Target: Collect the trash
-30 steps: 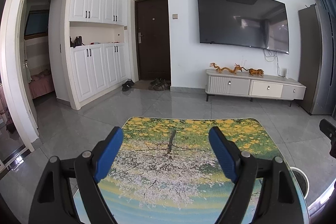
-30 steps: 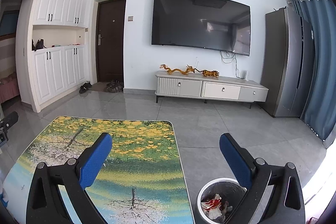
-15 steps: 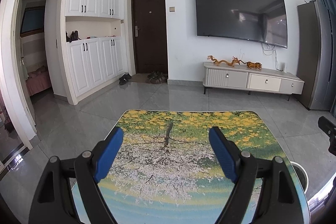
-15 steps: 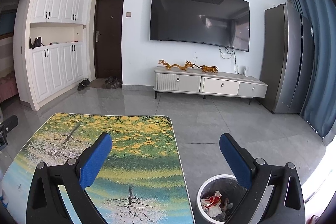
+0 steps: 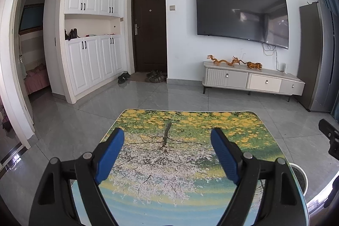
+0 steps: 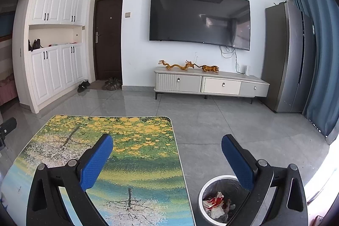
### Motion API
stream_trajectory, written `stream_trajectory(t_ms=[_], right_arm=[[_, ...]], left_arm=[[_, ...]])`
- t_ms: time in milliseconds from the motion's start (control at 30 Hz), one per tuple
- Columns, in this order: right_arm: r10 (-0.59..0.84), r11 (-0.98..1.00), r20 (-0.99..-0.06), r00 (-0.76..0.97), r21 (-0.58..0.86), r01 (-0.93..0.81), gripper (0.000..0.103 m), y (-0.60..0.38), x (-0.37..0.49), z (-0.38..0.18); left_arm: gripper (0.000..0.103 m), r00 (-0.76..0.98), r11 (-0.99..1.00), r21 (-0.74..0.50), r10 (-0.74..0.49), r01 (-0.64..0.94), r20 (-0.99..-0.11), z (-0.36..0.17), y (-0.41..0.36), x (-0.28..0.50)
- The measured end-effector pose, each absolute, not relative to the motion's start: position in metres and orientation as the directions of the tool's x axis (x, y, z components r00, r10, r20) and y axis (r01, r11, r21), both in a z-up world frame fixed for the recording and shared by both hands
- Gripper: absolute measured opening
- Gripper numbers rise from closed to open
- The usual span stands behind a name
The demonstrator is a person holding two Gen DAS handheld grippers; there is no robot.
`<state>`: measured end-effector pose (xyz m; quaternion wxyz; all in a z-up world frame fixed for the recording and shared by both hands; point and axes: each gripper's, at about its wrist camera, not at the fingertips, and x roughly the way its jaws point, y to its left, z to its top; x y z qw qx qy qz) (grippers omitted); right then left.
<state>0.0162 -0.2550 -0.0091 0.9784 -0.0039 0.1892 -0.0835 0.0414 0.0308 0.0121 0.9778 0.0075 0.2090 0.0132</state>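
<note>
A round trash bin (image 6: pixel 220 183) stands on the floor at the table's right side, with crumpled red-and-white trash (image 6: pixel 214 203) inside; its rim (image 5: pixel 299 171) shows at the right edge of the left wrist view. My right gripper (image 6: pixel 167 141) hangs open, its right finger over the bin and its left finger over the table (image 6: pixel 137 162). Over the table's picture-printed top (image 5: pixel 169 162) my left gripper (image 5: pixel 167 137) is open, with nothing between the blue pads. No loose trash shows on the table.
A TV cabinet (image 6: pixel 211 84) with ornaments stands under a wall TV (image 6: pixel 199 16). A tall grey fridge (image 6: pixel 284 56) and blue curtain (image 6: pixel 320 77) are at the right. White cupboards (image 5: pixel 93 41), a dark door (image 5: pixel 148 31) and shoes (image 5: pixel 125 77) lie to the left.
Both views have tilted slightly, and the room sits a little lower in frame than half a second ago. Both grippers stay open and hold nothing.
</note>
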Motion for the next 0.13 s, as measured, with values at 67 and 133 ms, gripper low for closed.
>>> stream_trajectory(t_ms=[67,133], right_arm=[[-0.165,0.986,-0.371,0.914,-0.037,0.163,0.103,-0.2554,0.0163,-0.0091],[-0.165,0.986,-0.372,0.913,-0.037,0.163,0.103,-0.2556,0.0162,-0.009]], left_arm=[[0.083,0.912,1.0,0.019,0.027,-0.02,-0.41,0.0117,0.0303,0.0413],[0.083,0.911,1.0,0.017,0.024,-0.019,-0.412,0.0113,0.0303,0.0416]])
